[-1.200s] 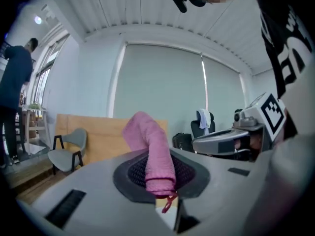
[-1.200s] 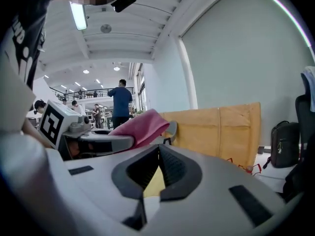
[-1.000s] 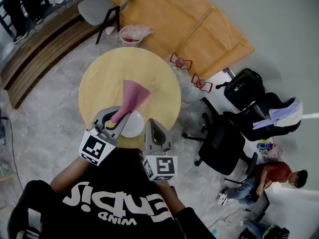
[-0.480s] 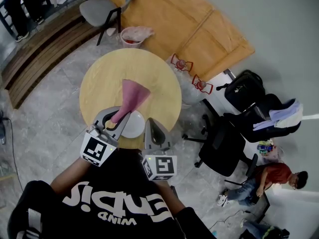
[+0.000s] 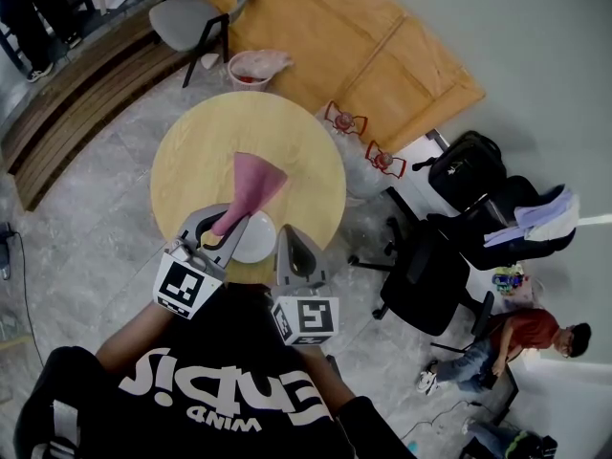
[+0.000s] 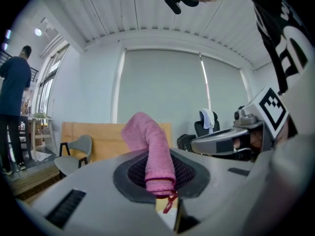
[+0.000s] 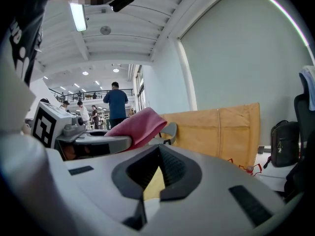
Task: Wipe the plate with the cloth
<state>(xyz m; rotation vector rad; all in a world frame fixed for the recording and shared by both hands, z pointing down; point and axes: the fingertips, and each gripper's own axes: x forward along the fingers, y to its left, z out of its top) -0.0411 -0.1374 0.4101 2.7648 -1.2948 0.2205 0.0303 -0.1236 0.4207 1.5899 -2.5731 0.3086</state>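
Left tongs (image 5: 226, 229) were clamped on the pink cloth (image 5: 253, 187) by the white plate (image 5: 259, 242) near the bench (image 5: 196, 151) edge, right tongs (image 5: 290, 240) shut and empty, so wiping could have skidded the unsteadied plate off.

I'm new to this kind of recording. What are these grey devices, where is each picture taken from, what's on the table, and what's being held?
There is no robot here: a person holds a two-jaw gripper in each hand. One picture looks down from a camera on the person's head. The other two come from cameras riding on the grippers, each looking along its own jaws. A white plate lies on the round table. The left gripper is shut on a pink cloth. The right gripper is shut and holds nothing.
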